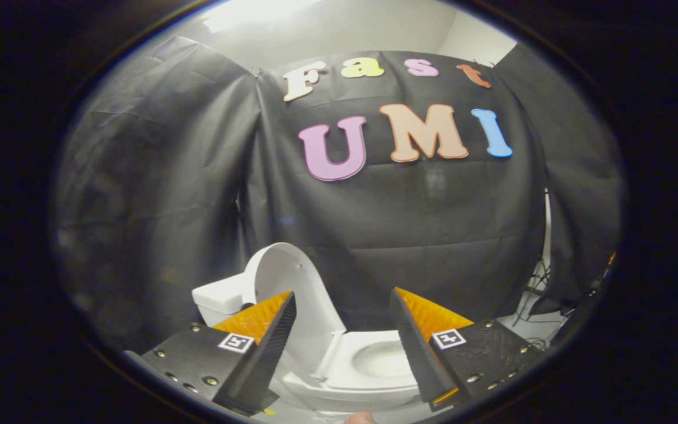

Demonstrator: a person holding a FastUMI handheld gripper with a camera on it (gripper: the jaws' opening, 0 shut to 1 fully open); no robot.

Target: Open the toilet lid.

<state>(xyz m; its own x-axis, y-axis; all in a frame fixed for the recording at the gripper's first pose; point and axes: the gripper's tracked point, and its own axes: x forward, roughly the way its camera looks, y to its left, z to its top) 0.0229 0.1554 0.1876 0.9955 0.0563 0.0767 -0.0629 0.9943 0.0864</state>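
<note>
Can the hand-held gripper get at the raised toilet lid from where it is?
Probably yes. The hand-held gripper is open and holds nothing, and the toilet lid stands upright just beyond its fingers, against the tank, with nothing between them.

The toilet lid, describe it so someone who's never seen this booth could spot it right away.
Find the white toilet standing before the black cloth wall. Its lid stands raised against the tank, beyond the open gripper. It is the upright rounded white panel, unlike the flat seat below.

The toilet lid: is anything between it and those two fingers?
Nothing visible is. The toilet lid already stands raised against the tank, just beyond the open gripper, whose fingers hold nothing. The seat lies below between them.
</note>
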